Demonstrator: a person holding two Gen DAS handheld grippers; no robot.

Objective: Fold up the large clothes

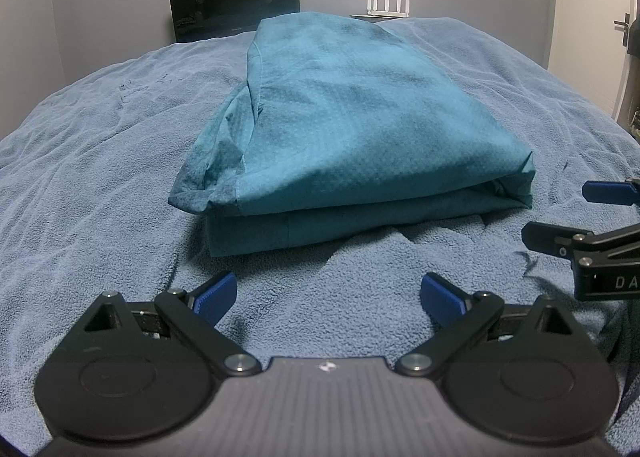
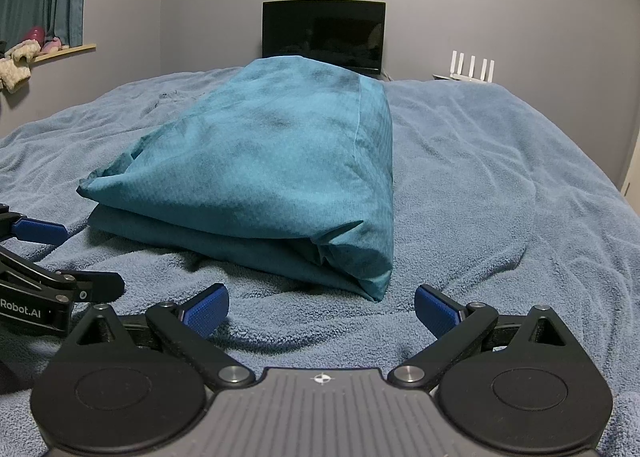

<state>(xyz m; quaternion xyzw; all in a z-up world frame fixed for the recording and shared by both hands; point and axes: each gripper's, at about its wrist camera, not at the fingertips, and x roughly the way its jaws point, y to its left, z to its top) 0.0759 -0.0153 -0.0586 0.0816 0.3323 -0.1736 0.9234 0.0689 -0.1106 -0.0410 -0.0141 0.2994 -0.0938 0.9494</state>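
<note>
Garment: the teal garment [image 1: 340, 117] lies folded into a long stacked bundle on the blue blanket [image 1: 100, 177], its near end showing two thick layers, the top one puffed and slightly overhanging.
Step in hand: judging from the tidy stack, the fold looks nearly finished; either one more crosswise fold or a final flattening remains (the loose corner at the right near end looks the least settled).
How to do it well: take both near corners through all layers at once, lift evenly, carry them toward 12 o'clock, and lay them down without dragging the bottom layer.
Bundle from left tongs: at 12 o'clock, near but apart, blanket showing between.
Bundle from right tongs: between 11 and 12 o'clock, its near right corner just beyond the fingertips, not touching.
Left gripper [image 1: 328, 293]: spread wide, holding nothing.
Right gripper [image 2: 322, 307]: spread wide, holding nothing.
Risk: the slippery top layer may slide off.
</note>
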